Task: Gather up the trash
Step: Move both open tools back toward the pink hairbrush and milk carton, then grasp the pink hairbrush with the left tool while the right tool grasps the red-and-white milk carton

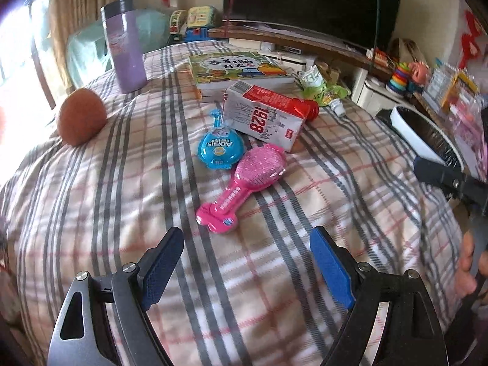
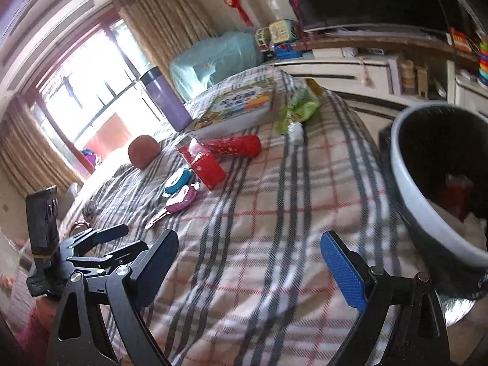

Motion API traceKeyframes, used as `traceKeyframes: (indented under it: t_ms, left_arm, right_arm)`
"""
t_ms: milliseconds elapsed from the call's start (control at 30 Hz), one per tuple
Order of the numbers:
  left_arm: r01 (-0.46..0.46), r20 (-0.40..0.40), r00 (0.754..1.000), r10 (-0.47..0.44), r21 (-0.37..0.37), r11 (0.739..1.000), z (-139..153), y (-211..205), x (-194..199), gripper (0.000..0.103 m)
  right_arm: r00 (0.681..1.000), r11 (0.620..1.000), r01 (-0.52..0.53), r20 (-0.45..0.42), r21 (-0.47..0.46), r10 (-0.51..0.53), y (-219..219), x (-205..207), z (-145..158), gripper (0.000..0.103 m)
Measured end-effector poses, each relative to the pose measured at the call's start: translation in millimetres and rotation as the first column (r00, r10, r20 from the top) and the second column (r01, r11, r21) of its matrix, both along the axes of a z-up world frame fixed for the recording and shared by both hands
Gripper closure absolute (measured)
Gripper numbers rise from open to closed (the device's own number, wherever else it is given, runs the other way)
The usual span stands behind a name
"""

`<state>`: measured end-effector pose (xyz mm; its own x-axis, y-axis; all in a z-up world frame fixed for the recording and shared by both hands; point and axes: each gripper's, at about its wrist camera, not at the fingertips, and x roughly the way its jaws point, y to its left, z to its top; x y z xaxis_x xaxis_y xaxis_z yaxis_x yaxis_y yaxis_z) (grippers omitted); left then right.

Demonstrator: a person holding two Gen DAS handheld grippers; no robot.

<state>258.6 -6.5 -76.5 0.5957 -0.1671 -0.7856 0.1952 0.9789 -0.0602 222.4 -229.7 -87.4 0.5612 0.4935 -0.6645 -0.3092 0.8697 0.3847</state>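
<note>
so my left gripper (image 1: 247,262) hangs with jaws wide apart and empty, and my right gripper (image 2: 250,262) looks the same. i judge the job barely begun: the milk carton (image 1: 262,116) lies on the plaid blanket (image 1: 122,201), and just behind it the green pouch (image 1: 323,88). only the right view looks inside the bin (image 2: 427,201), which sits right of the carton with scraps already in it.

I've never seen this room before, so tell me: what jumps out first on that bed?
The white-and-red carton marked 1928 lies mid-bed on the plaid blanket, with a bright pink hairbrush just in front of it. A purple tumbler stands upright at the far left, and a black-lined bin waits off the bed's right edge.
</note>
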Motion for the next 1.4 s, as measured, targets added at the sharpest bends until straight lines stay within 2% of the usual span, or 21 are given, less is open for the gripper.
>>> traceKeyframes:
  t_ms: [100, 233, 300, 400, 667, 733, 800, 833, 900, 967, 1133, 1400]
  left_arm:
    - [0.014, 0.004, 1.0, -0.014, 0.023, 1.0, -3.7, 1.5, 11.7, 0.019]
    - [0.024, 0.007, 1.0, -0.025, 0.021, 0.999, -7.9, 5.8, 24.7, 0.021]
    - [0.038, 0.007, 0.999, -0.038, 0.017, 0.999, -9.7, 6.9, 29.0, 0.029]
    - [0.061, 0.003, 0.998, -0.061, 0.013, 0.998, -13.7, 7.6, 35.5, 0.034]
    - [0.133, -0.017, 0.991, -0.133, 0.005, 0.991, -27.2, 2.8, 51.0, 0.04]
    - [0.143, -0.013, 0.99, -0.143, -0.004, 0.99, -28.1, 2.7, 52.0, 0.045]
    - [0.161, -0.012, 0.987, -0.162, -0.014, 0.987, -28.7, 2.4, 51.5, 0.061]
    - [0.169, -0.011, 0.986, -0.169, -0.013, 0.986, -28.7, 1.9, 50.6, 0.064]
    - [0.187, -0.009, 0.982, -0.187, -0.006, 0.982, -28.6, -0.7, 48.3, 0.078]
    - [0.189, -0.008, 0.982, -0.189, 0.011, 0.982, -27.9, -3.7, 46.3, 0.082]
    - [0.16, -0.013, 0.987, -0.16, 0.018, 0.987, -23.8, -7.7, 39.4, 0.083]
    - [0.128, -0.032, 0.991, -0.131, -0.081, 0.988, -14.8, -9.7, 19.2, 0.083]
  right_arm:
    - [1.0, 0.999, -0.007, 0.029, -0.037, 0.008, 10.2, 7.7, 4.4, 0.008]
    - [0.998, 0.999, -0.038, 0.041, -0.019, 0.039, 18.5, 21.7, 7.3, 0.012]
    - [0.997, 0.998, -0.064, 0.038, -0.014, 0.065, 26.8, 32.5, 6.9, 0.019]
    - [0.993, 0.993, -0.117, 0.02, -0.007, 0.117, 41.0, 48.4, 1.4, 0.023]
    - [0.976, 0.976, -0.217, -0.01, -0.014, 0.217, 78.2, 85.9, -13.6, 0.03]
    - [0.972, 0.972, -0.233, -0.009, -0.032, 0.233, 86.7, 93.2, -15.7, 0.032]
    - [0.969, 0.968, -0.246, -0.014, -0.043, 0.246, 94.1, 100.2, -18.6, 0.038]
    - [0.968, 0.967, -0.249, -0.018, -0.048, 0.249, 96.4, 102.6, -20.1, 0.041]
    - [0.967, 0.965, -0.256, -0.028, -0.051, 0.255, 100.3, 107.7, -23.7, 0.059]
    - [0.966, 0.965, -0.258, -0.037, -0.053, 0.256, 101.2, 109.7, -25.5, 0.066]
    - [0.974, 0.973, -0.225, -0.025, -0.044, 0.224, 89.4, 97.2, -21.2, 0.067]
    - [0.993, 0.993, -0.117, 0.002, -0.017, 0.117, 34.4, 53.4, -6.6, 0.068]
